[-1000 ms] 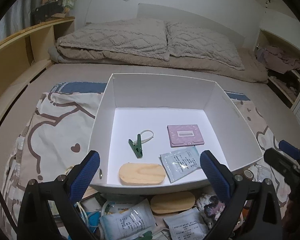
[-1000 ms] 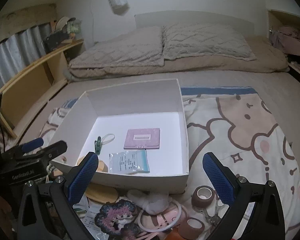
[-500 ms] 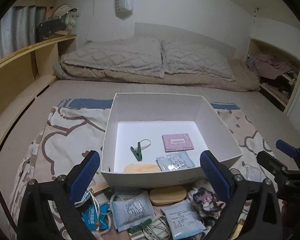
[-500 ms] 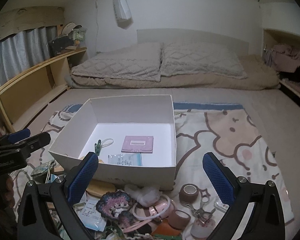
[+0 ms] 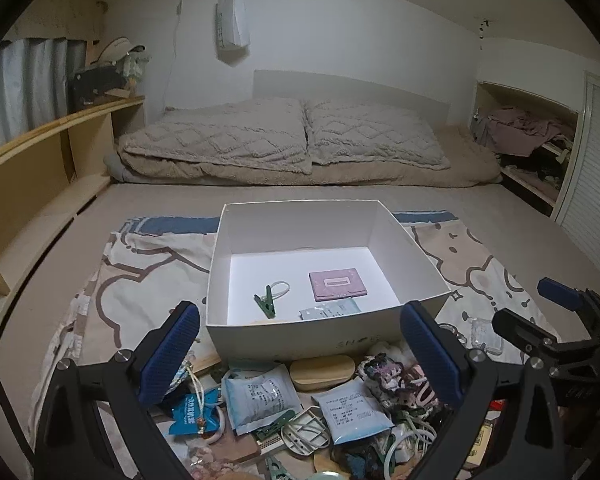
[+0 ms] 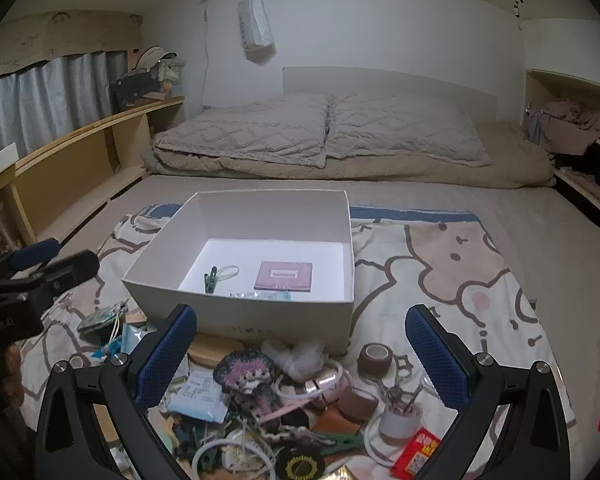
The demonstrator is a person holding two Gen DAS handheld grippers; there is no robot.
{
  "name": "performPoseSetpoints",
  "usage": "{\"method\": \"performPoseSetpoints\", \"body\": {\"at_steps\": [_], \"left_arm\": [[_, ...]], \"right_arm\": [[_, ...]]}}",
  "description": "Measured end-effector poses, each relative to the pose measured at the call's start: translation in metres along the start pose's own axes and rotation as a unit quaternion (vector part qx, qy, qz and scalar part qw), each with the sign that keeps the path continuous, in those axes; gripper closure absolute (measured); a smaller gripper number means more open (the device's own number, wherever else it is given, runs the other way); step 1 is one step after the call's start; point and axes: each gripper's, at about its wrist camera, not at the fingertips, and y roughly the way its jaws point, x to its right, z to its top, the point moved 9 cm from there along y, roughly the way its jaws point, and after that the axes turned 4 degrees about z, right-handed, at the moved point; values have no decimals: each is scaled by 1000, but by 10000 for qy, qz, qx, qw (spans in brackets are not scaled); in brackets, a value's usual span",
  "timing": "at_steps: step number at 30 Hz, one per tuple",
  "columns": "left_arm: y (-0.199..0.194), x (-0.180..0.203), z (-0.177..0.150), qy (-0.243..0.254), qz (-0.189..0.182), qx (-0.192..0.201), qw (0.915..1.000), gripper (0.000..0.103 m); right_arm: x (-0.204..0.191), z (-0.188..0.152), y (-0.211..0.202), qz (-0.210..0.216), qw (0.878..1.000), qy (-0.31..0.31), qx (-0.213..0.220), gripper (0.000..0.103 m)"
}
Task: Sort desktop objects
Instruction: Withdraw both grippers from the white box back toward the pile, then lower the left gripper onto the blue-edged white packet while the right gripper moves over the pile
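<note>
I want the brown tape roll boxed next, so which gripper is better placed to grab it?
Right, probably. The brown tape roll lies between the open right gripper's jaws, near the right one; the left gripper faces packets.

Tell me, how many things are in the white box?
4: a green clip, a pink card, a packet, and a wooden piece peeking over the box's near wall. More may hide there.

White box [image 5: 324, 336] w/ green clip [image 5: 265, 306], pink card [image 5: 337, 285]; cartoon-print blanket [image 6: 440, 264].
</note>
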Motion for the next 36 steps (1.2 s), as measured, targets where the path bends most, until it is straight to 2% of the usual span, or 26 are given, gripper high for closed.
{"method": "performPoseSetpoints", "body": {"at_steps": [3, 15, 33, 36], "left_arm": [[-4, -2, -6, 1, 4, -14, 10000, 2], [-10, -9, -31, -56, -20, -161, 9999, 0], [-13, -44, -36, -402, 377, -72, 9985, 0], [-13, -53, -35, -316, 602, -20, 9977, 0]], "right_arm": [[0, -5, -5, 32, 10000, 77, 11, 0], [7, -31, -10, -311, 9995, -38, -98, 0], [9, -30, -15, -304, 9995, -10, 123, 0], [11, -33, -12, -299, 9995, 34, 79, 0]]}}
